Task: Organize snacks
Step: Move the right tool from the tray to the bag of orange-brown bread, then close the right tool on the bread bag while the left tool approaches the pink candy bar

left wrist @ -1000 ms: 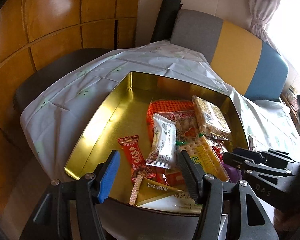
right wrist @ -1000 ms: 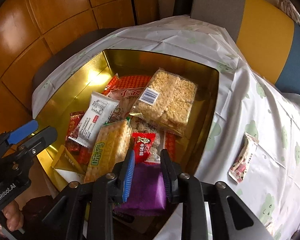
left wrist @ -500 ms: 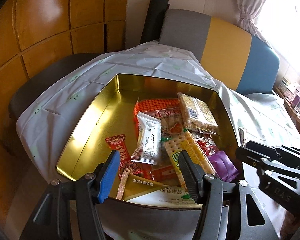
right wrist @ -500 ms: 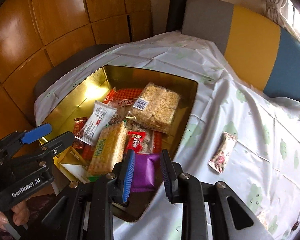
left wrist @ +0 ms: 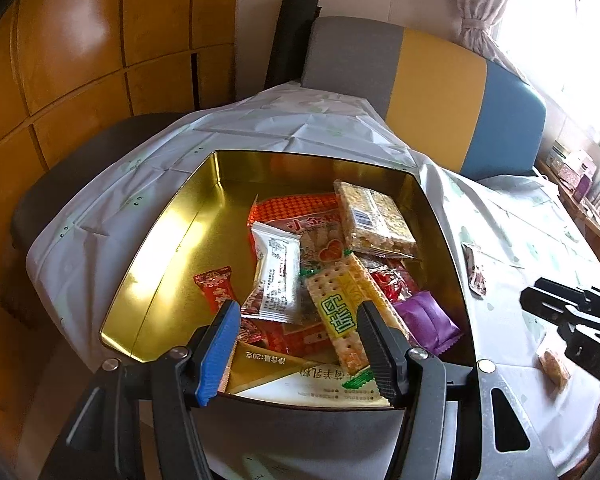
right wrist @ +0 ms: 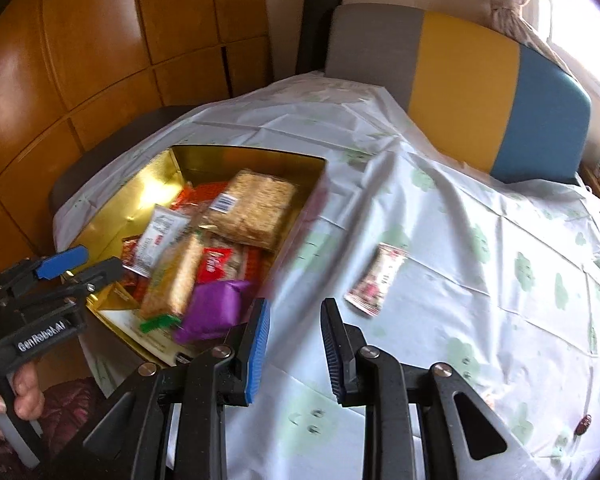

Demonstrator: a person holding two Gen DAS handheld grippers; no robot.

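A gold tin (left wrist: 160, 240) on the clothed table holds several snack packets. Among them are a yellow cracker pack (left wrist: 340, 308), a rice-crisp pack (left wrist: 376, 216) and a purple packet (left wrist: 424, 316). My left gripper (left wrist: 296, 312) hangs open over the tin's near edge with nothing between its fingers. My right gripper (right wrist: 295, 306) is over the tablecloth just right of the tin (right wrist: 252, 152), its jaws a narrow gap apart and empty. The purple packet (right wrist: 216, 308) lies in the tin's near right corner. A loose pink-and-white snack (right wrist: 376, 280) lies on the cloth ahead of the right gripper.
A second small snack (left wrist: 554, 364) lies on the cloth by the right gripper (left wrist: 540, 300). A grey, yellow and blue seat back (right wrist: 460, 92) stands behind the table, wooden panels (left wrist: 80, 40) at the left. A hand (right wrist: 20, 396) holds the left gripper (right wrist: 92, 264).
My right gripper has pulled up and to the right, from over the purple packet in the tin to over the tablecloth. The left gripper has drawn back a little.
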